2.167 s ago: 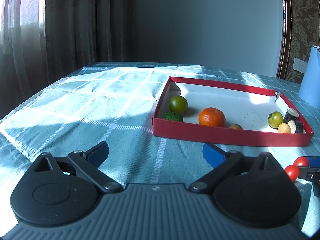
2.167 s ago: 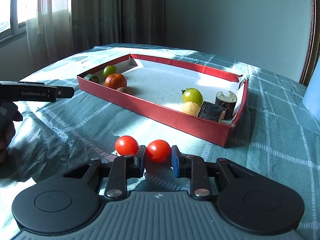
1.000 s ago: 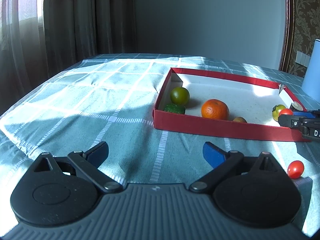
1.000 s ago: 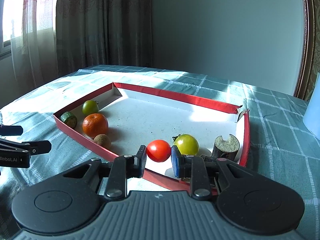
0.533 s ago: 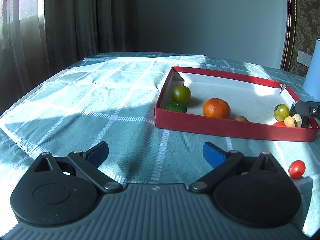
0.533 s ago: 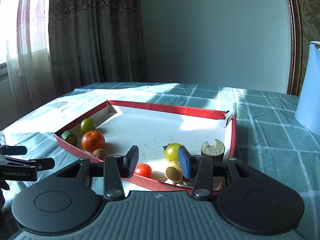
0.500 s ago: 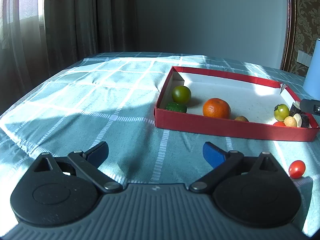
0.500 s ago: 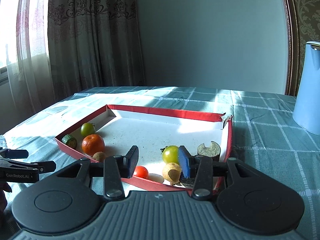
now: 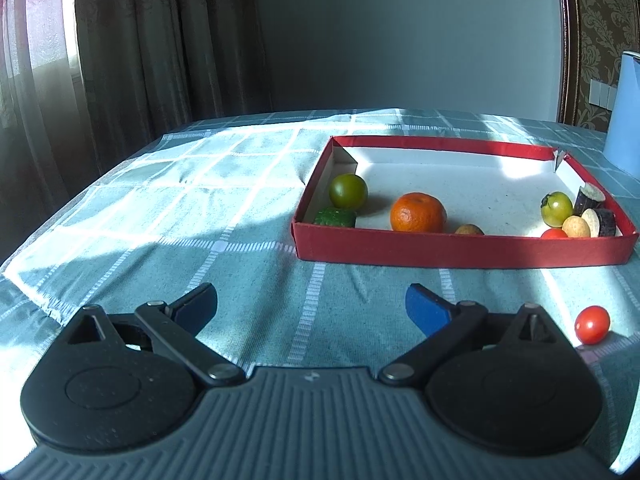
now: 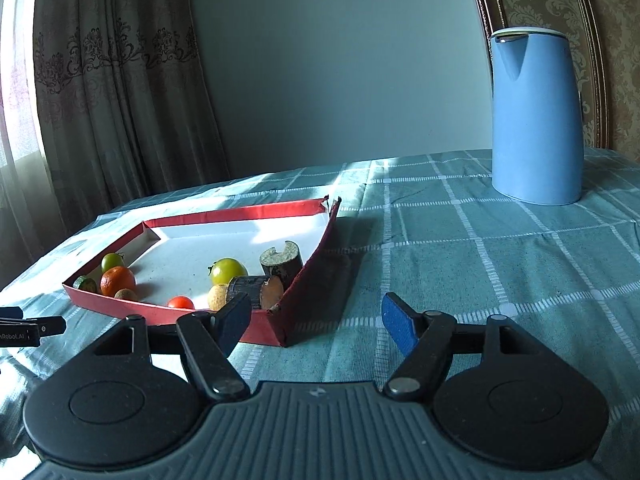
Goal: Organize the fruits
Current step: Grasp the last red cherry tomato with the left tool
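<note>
A red box on the checked cloth holds a green fruit, a cucumber piece, an orange, a small brown fruit, a green tomato, a red cherry tomato, a tan ball and dark log pieces. A second red cherry tomato lies on the cloth in front of the box. My left gripper is open and empty, well in front of the box. My right gripper is open and empty, by the box's near right corner; the cherry tomato in the box also shows there.
A tall blue kettle stands at the back right of the table. Curtains hang behind the table on the left. The left gripper's tip shows at the left edge of the right wrist view.
My right gripper carried one cherry tomato into the box, opened and let it go, then drew back to the right and opened wider. The left gripper stayed almost still.
</note>
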The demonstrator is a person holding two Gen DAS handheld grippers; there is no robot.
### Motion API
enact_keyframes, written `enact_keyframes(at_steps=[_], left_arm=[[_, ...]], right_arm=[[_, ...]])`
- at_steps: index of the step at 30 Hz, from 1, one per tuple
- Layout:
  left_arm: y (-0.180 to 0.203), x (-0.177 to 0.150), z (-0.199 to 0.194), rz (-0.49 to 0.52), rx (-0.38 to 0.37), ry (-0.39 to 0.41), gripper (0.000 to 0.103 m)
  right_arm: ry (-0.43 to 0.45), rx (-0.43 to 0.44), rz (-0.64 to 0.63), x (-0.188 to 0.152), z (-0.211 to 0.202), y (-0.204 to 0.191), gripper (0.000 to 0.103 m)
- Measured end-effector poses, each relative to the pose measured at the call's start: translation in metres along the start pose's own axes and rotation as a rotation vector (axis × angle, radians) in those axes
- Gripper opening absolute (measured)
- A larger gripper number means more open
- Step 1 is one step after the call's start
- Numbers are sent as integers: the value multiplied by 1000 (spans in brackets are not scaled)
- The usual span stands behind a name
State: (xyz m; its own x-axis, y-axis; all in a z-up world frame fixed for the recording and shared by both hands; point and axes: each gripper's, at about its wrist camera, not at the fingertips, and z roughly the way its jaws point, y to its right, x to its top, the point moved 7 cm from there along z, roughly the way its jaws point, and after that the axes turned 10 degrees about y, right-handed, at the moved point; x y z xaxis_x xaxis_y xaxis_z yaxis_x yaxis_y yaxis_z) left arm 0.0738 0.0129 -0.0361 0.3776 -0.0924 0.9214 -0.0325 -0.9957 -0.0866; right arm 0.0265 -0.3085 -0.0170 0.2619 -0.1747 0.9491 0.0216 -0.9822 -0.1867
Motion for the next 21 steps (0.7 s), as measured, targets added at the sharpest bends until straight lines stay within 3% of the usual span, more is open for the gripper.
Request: enact_keyframes(at_steps=[5, 11, 21], left_arm=[[32, 1, -10, 18, -83, -5, 100], [91, -5, -28, 138, -210, 14, 100], [133, 2, -35, 169, -267, 45, 100]], right_arm=[[-26, -3, -13, -4, 3, -1, 83], [-37, -6, 0, -6, 3, 0, 83], [-38, 4, -7, -5, 4, -2, 83]])
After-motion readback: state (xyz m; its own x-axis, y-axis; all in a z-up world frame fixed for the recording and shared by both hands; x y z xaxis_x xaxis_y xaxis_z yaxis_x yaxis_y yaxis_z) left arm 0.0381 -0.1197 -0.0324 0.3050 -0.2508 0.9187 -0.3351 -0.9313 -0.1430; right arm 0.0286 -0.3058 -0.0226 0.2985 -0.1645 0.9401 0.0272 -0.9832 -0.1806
